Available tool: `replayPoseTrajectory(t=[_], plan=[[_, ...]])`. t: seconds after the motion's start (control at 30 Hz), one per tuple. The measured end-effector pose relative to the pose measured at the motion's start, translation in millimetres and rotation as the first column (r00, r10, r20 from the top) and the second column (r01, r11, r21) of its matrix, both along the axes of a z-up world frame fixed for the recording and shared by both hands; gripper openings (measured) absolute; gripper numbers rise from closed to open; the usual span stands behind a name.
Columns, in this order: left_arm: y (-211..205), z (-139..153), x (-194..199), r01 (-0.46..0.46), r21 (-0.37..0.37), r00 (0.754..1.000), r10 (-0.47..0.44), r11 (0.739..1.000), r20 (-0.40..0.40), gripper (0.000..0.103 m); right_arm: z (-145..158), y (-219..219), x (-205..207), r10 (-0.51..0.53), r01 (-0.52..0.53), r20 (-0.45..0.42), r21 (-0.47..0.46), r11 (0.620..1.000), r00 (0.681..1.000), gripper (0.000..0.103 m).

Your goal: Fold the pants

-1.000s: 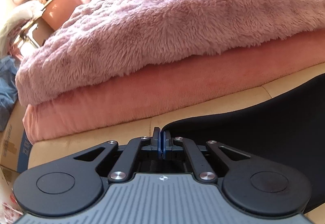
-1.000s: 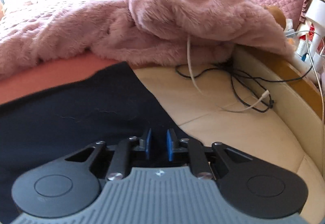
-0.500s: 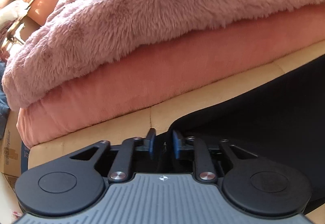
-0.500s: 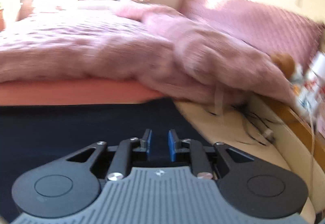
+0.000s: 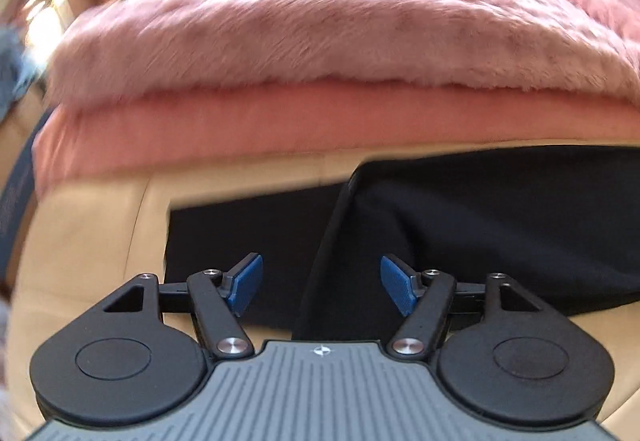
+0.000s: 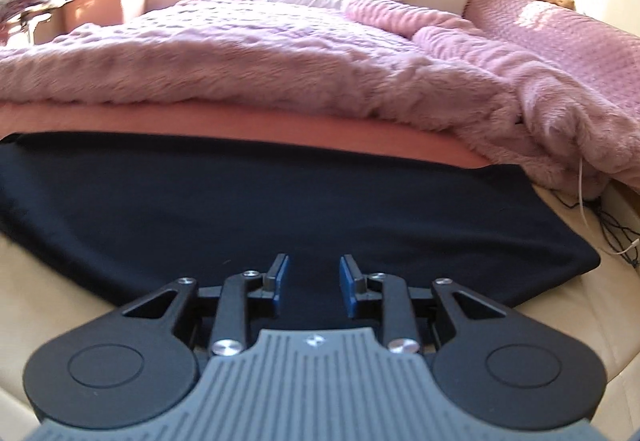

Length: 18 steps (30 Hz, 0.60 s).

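Dark pants (image 6: 280, 201) flat on cream surface (image 6: 560, 321)

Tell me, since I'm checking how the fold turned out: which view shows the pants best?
The right wrist view: the dark pants spread almost fully across the cream surface below the pink blanket. The left wrist view shows only one end, with a folded edge and a layer beneath.

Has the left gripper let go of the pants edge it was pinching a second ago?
Yes. The left gripper jaws are opening, nothing pinched; the black pants now lie folded beside the pink blanket.
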State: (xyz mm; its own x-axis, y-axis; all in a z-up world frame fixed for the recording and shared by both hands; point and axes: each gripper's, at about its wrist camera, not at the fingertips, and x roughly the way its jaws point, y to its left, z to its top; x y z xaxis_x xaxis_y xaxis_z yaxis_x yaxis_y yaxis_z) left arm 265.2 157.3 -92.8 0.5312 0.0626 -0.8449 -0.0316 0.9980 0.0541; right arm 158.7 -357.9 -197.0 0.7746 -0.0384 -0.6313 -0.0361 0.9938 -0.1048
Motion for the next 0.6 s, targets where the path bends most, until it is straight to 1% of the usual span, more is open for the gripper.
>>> replayPoseTrajectory(t=[0.1,0.17,0.2,0.27,0.33,0.37,0.43,0.47,0.53,0.6], plan=[[18,-20,-33,-0.116,-0.072,0.993,0.117,0.991,0.017,0.079,3,7,-12,0.010,-0.010,-0.013,-0.001,1.000,1.000,0.022],[27,-33,-49,-0.184,-0.143,0.982,0.190,0.972,0.026,0.079,6,8,-18,0.021,-0.021,-0.017,-0.012,1.000,1.000,0.022],[30,-37,-52,-0.204,-0.168,0.977,0.211,0.965,0.026,0.076,7,10,-22,0.026,-0.026,-0.021,-0.021,0.999,0.999,0.022],[31,-46,-56,-0.220,-0.208,0.973,0.229,0.953,0.020,0.065,9,9,-24,0.024,-0.025,-0.030,-0.038,0.999,0.999,0.022],[30,-52,-55,-0.223,-0.246,0.973,0.233,0.943,0.010,0.035,12,9,-25,0.019,-0.020,-0.035,-0.034,0.999,0.999,0.022],[31,-54,-56,-0.221,-0.252,0.973,0.231,0.942,0.012,0.029,14,10,-26,0.020,-0.021,-0.035,-0.037,0.999,0.999,0.022],[27,-54,-56,-0.224,-0.221,0.971,0.237,0.949,0.035,0.004,17,14,-31,0.028,-0.030,-0.035,-0.054,0.998,0.999,0.022],[27,-54,-58,-0.222,-0.224,0.970,0.237,0.949,0.044,0.001,18,15,-31,0.032,-0.034,-0.037,-0.058,0.998,0.999,0.022],[30,-50,-62,-0.236,-0.233,0.964,0.257,0.944,0.064,0.001,19,19,-35,0.038,-0.041,-0.044,-0.062,0.997,0.998,0.022],[29,-41,-68,-0.229,-0.223,0.961,0.256,0.948,0.103,0.000,20,22,-38,0.044,-0.047,-0.046,-0.065,0.997,0.998,0.022]])
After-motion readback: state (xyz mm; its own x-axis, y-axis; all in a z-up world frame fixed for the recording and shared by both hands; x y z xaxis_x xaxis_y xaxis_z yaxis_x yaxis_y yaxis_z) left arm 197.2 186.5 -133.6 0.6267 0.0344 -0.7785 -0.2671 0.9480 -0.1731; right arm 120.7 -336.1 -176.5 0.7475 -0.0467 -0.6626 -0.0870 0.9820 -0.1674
